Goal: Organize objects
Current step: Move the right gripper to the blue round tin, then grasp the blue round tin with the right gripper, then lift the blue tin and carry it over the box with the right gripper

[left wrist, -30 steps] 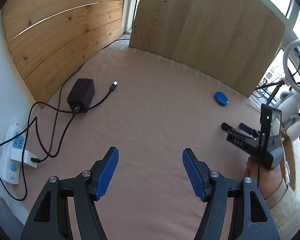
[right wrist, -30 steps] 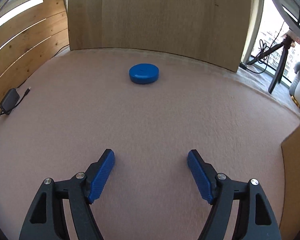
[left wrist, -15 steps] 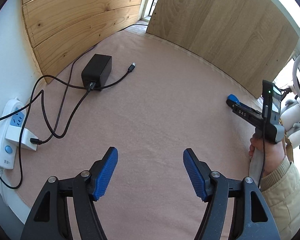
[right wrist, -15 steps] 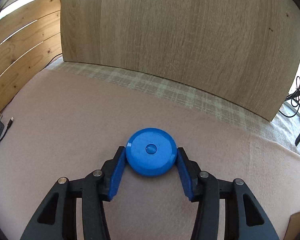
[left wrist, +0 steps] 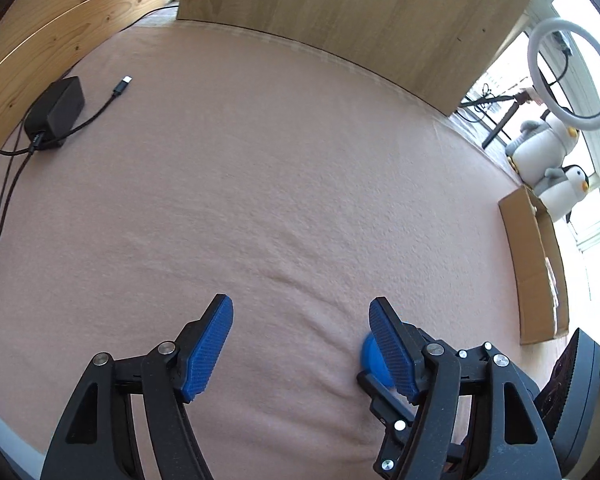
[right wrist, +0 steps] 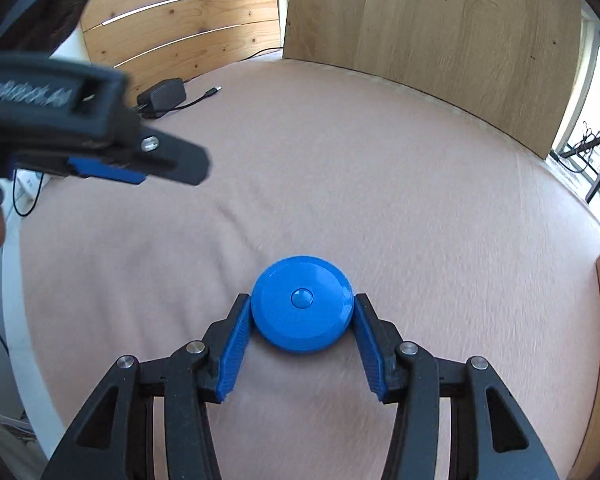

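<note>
While pinching disc (right wrist: 301,303) by its rounded rim between right tongs (right wrist: 302,322) above near table (right wrist: 419,200), left tongs (left wrist: 298,346) spread, empty: slip-out likely if loosened.

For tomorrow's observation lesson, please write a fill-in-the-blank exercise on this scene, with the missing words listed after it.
1. The right hand-held gripper is shut on a round disc coloured ____.
2. The left hand-held gripper has its jaws ____.
3. The black power adapter lies beside the ____ wall panels.
4. Two plush ____ sit behind the cardboard box.

Missing words: blue; open; wooden; penguins
</note>
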`<action>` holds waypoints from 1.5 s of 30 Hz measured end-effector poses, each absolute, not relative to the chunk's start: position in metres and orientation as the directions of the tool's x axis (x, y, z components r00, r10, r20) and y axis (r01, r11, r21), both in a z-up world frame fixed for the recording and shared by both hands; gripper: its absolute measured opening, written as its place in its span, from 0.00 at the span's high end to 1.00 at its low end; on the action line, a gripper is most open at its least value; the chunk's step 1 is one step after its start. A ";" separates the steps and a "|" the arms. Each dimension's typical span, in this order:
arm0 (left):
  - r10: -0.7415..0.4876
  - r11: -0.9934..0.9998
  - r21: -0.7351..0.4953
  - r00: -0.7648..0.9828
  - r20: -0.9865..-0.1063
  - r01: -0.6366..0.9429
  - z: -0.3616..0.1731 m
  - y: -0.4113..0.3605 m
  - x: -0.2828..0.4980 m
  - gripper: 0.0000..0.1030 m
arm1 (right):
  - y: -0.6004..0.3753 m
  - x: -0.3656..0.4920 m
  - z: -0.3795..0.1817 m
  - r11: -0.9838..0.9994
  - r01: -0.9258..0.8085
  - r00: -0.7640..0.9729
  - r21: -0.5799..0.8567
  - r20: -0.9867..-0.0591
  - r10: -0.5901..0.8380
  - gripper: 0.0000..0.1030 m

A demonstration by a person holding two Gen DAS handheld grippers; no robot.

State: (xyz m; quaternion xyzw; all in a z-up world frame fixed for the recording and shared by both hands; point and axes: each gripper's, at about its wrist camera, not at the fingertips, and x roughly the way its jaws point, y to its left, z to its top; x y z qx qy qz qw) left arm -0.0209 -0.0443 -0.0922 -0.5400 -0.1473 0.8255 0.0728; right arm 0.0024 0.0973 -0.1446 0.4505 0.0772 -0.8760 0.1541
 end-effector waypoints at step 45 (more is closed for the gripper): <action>0.370 -0.787 0.014 -0.489 -0.790 -0.617 -0.127 0.063 0.019 0.48 | 0.110 -0.038 -0.133 -0.767 0.619 -0.168 0.167 -0.926 -0.337 0.55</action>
